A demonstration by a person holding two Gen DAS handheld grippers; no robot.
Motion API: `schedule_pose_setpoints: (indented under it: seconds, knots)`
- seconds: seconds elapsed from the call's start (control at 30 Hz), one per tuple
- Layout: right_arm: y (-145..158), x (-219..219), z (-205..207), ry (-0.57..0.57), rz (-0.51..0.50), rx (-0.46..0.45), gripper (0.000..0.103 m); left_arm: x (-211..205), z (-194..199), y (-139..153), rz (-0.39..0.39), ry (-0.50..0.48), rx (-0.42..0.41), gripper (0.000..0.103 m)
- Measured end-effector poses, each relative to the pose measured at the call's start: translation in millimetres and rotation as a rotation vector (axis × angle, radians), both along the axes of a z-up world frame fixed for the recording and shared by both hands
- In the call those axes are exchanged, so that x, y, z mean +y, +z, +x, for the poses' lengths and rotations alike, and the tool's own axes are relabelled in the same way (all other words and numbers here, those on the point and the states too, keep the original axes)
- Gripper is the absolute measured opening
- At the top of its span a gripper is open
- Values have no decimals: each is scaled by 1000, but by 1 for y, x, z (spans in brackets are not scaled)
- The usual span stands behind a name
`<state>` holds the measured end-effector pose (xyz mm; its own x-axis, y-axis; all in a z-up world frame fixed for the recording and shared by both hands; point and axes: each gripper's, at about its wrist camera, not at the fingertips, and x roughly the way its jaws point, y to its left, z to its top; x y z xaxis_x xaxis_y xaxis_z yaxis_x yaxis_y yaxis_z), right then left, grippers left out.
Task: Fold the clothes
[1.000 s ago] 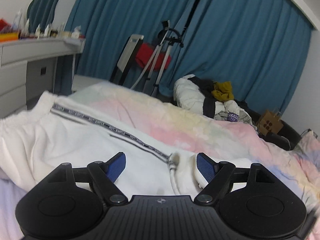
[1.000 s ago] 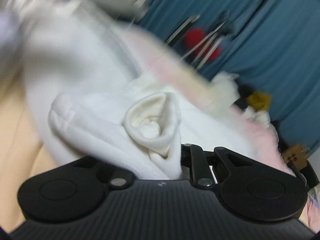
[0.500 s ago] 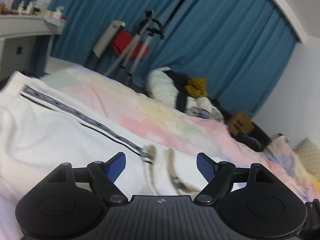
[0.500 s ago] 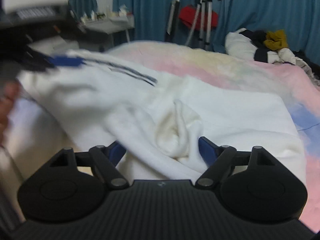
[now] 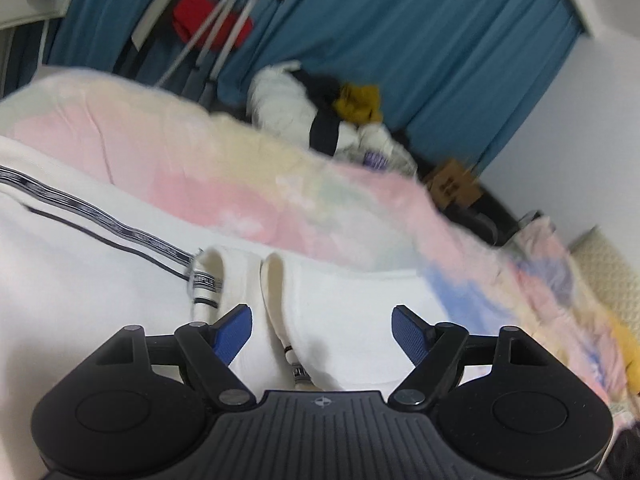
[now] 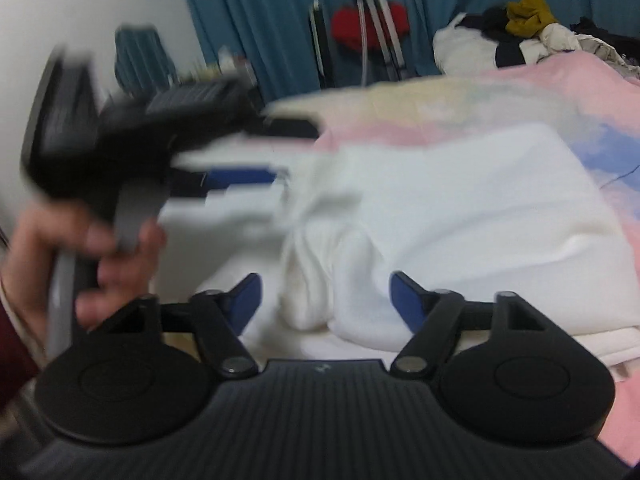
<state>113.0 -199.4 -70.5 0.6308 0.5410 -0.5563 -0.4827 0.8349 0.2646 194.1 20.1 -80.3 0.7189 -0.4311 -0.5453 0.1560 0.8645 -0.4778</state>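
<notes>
White trousers (image 5: 100, 280) with a dark lettered side stripe (image 5: 80, 208) lie folded over on the pastel bedspread (image 5: 248, 184). Their two ribbed cuffs (image 5: 240, 276) lie just ahead of my left gripper (image 5: 322, 334), which is open and empty over the cloth. In the right wrist view the same white trousers (image 6: 460, 216) lie bunched, with a cuff (image 6: 316, 280) between the open fingers of my right gripper (image 6: 326, 300); the pads do not press it. The left gripper (image 6: 168, 140) shows blurred at the left of that view, held by a hand.
A pile of clothes (image 5: 332, 112) sits at the bed's far side before blue curtains (image 5: 400, 40). A tripod with a red item (image 5: 216, 28) stands behind the bed. A brown paper bag (image 5: 452, 184) is on the floor. A desk edge (image 5: 24, 4) is far left.
My right gripper opened and let go of the white cuff a second ago, then drew back. My left gripper swung right along the trousers toward the cuffs, staying open.
</notes>
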Motion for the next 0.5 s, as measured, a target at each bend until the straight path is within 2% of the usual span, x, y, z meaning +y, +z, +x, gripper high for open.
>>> schedule_pose_setpoints:
  seconds: [0.03, 0.07, 0.1, 0.13, 0.17, 0.2, 0.23, 0.27, 0.37, 0.43, 0.5]
  knots:
    - [-1, 4, -3, 5, -40, -24, 57, -5, 12, -4, 14, 1, 30, 74]
    - [-1, 9, -7, 8, -84, -54, 53, -8, 24, -9, 26, 13, 66, 73]
    - [-2, 11, -9, 2, -107, -72, 36, -11, 34, -13, 36, 18, 98, 70]
    - [-3, 13, -11, -6, -124, -87, 31, -14, 43, -15, 47, 13, 116, 59]
    - [-2, 13, -12, -8, -115, -93, 27, -17, 51, -17, 58, 8, 134, 44]
    - [-1, 12, -13, -9, -98, -98, 22, -20, 59, -19, 69, 3, 153, 37]
    - [1, 11, -13, -14, -77, -106, 19, -23, 66, -19, 85, 0, 163, 20]
    - [3, 9, -13, -19, -55, -114, 19, -26, 70, -16, 114, 1, 155, 8]
    - [7, 9, -7, -15, 23, -116, 19, -26, 76, -4, 161, 17, 111, 6]
    - [-2, 18, -1, -7, -2, -97, 18, -24, 77, 0, 180, 39, 91, 7]
    - [-11, 28, 6, 1, -37, -77, 18, -25, 77, -4, 206, 19, 115, 9]
